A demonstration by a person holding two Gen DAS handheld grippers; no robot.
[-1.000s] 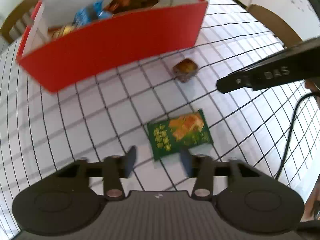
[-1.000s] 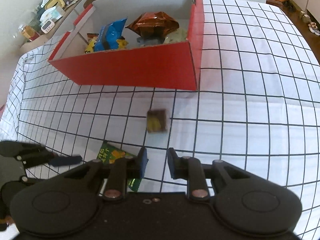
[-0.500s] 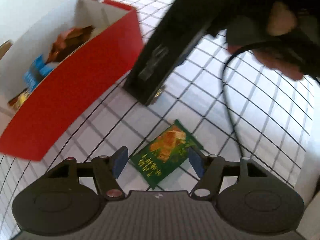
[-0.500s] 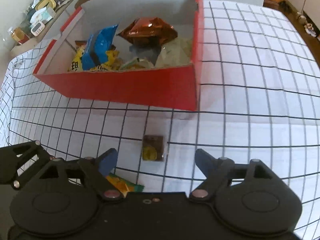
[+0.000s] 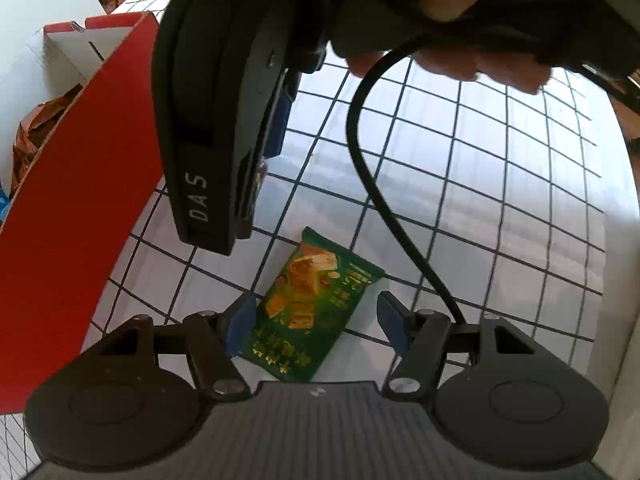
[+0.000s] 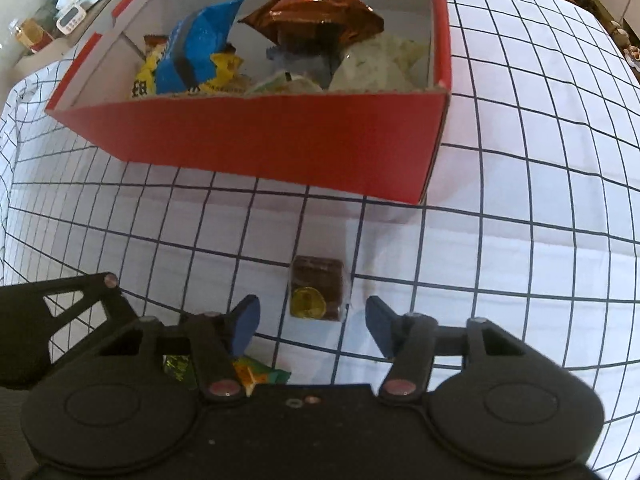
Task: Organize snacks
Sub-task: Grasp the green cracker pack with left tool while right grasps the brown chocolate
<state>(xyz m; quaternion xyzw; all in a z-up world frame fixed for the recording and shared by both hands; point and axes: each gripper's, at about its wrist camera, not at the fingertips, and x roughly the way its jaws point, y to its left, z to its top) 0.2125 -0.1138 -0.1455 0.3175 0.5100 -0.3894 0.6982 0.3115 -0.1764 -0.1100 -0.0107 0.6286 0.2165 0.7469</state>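
green snack packet (image 5: pixel 316 308) printed with golden biscuits

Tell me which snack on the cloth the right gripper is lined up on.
The small brown cube-shaped pack with the gold round mark, lying between the open pads of the right gripper. The flat green packet lies under the left gripper instead.

The desk is covered by a white cloth with a dark grid (image 6: pixel 520 200), lying flat with slight creasing near the edge. A black cable (image 5: pixel 384 208) hangs in a curve above it. A side shelf (image 6: pixel 60 12) beyond the desk carries small household items (too blurred to identify).
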